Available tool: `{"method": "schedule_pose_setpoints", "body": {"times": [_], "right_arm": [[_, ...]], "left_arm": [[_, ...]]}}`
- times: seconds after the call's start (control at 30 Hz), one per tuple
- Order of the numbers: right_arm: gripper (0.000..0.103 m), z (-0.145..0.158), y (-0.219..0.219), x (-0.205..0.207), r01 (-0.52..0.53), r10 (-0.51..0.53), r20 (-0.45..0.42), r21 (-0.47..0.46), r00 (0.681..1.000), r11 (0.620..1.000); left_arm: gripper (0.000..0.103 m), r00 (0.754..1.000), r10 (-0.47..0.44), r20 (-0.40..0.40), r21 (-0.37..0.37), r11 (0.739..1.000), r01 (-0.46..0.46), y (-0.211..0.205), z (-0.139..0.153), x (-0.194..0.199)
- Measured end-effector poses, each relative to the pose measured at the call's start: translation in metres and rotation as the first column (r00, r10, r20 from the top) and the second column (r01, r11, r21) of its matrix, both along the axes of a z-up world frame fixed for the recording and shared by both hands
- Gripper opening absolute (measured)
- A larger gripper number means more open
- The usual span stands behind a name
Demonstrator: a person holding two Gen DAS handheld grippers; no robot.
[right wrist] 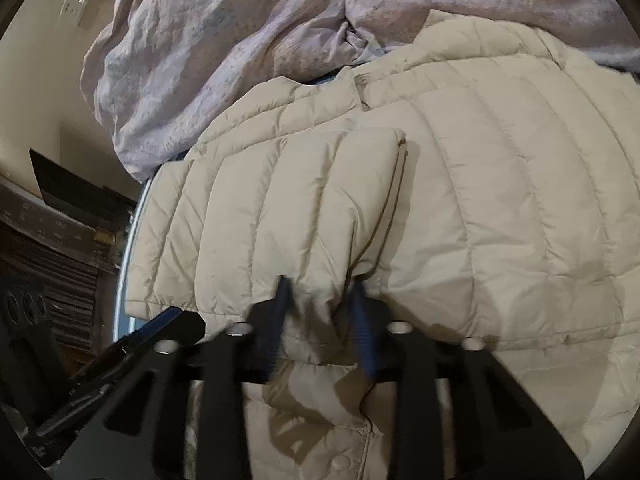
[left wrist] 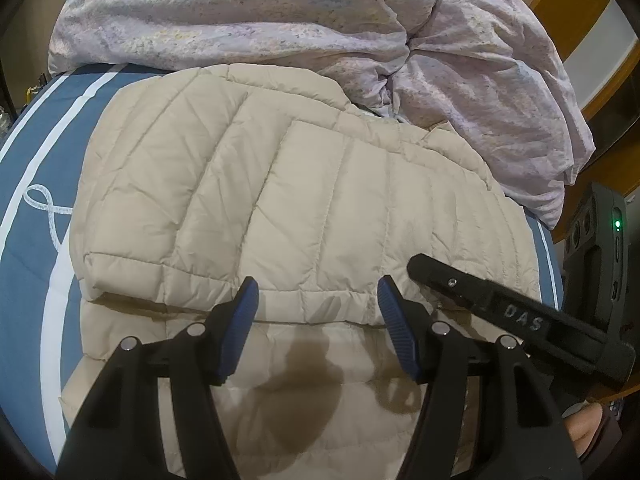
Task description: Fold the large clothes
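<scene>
One beige quilted jacket lies on my bed, below one lilac duvet. My left hand-held gripper hovers spread apart; my right hand-held gripper pinches a jacket fold.

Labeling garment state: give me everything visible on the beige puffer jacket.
The beige puffer jacket is quilted in stitched channels, smooth and slightly shiny, and lies flat on the blue bedcover, with a sleeve folded across its body. Its far edge meets the rumpled lilac duvet. A snap button shows near its lower edge. The right gripper pinches a bunched fold at the near hem; the left gripper hovers open above it.
</scene>
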State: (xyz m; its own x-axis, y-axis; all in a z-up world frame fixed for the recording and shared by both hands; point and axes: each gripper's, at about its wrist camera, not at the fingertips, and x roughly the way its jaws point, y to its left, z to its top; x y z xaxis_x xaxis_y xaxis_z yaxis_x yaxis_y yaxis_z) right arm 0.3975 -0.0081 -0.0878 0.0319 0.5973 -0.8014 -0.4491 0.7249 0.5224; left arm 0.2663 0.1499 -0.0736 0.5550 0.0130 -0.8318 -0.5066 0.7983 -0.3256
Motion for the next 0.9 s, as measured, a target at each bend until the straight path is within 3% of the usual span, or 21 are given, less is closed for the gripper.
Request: {"method": "schedule_pose_setpoints", "body": {"times": [0.03,0.2,0.57,0.9], "right_arm": [[0.013,0.001,0.0,-0.001,-0.004,0.004,0.016,-0.003,1.0,1.0],[0.007,0.013,-0.006,-0.002,0.022,-0.02,0.112,-0.01,0.994,1.0],[0.006,0.01,-0.051,0.015,0.207,-0.16,0.257,-0.17,0.953,0.963],[0.006,0.001,-0.053,0.013,0.205,-0.131,0.291,-0.241,0.948,0.948]], "left_arm": [[0.062,1.0,0.001,0.0,0.001,1.0,-0.001,0.0,0.0,0.0],[0.062,1.0,0.01,-0.002,0.011,1.0,-0.01,0.001,0.0,0.0],[0.062,1.0,0.014,-0.019,0.026,1.0,-0.013,0.002,-0.005,0.004],[0.062,0.992,0.089,-0.086,0.091,0.993,-0.081,0.02,-0.019,0.008]]}}
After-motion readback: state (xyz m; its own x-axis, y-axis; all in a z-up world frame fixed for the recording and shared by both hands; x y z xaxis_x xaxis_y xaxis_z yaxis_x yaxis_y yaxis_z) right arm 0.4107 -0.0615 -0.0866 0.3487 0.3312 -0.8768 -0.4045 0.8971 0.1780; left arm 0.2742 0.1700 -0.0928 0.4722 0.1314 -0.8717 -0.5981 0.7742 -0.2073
